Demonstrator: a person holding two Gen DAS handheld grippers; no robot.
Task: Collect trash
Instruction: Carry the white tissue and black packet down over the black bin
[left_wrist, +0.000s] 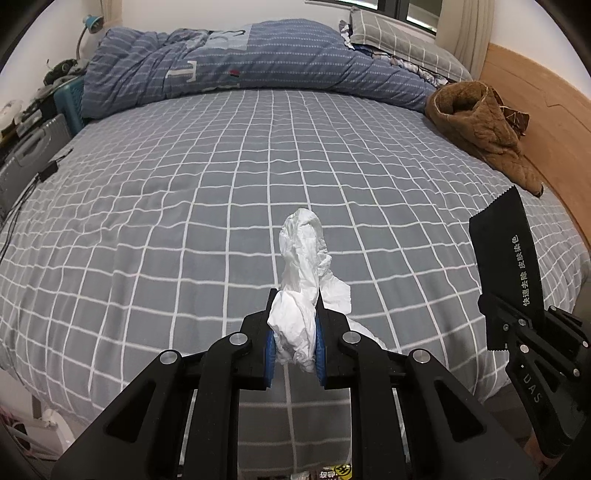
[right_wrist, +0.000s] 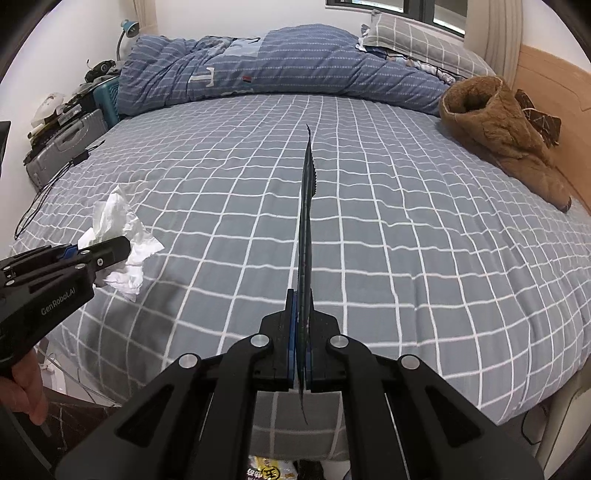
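My left gripper (left_wrist: 295, 306) is shut on a crumpled white tissue (left_wrist: 301, 258), which sticks up between its blue pads above the near edge of the bed. From the right wrist view the same tissue (right_wrist: 118, 236) and left gripper (right_wrist: 110, 251) show at the left. My right gripper (right_wrist: 301, 306) is shut on a flat black wrapper (right_wrist: 307, 206) with a serrated edge, seen edge-on. In the left wrist view that black wrapper (left_wrist: 506, 258) carries white printed text, and the right gripper (left_wrist: 506, 317) holds it at the far right.
The bed has a grey checked sheet (left_wrist: 184, 184). A rolled blue quilt (left_wrist: 240, 62) and a grey pillow (left_wrist: 399, 40) lie at the back. A brown fleece garment (left_wrist: 480, 129) rests by the wooden headboard (left_wrist: 546, 122). Clutter and a suitcase (right_wrist: 62, 144) stand at the left. A hand (right_wrist: 26, 387) shows low left.
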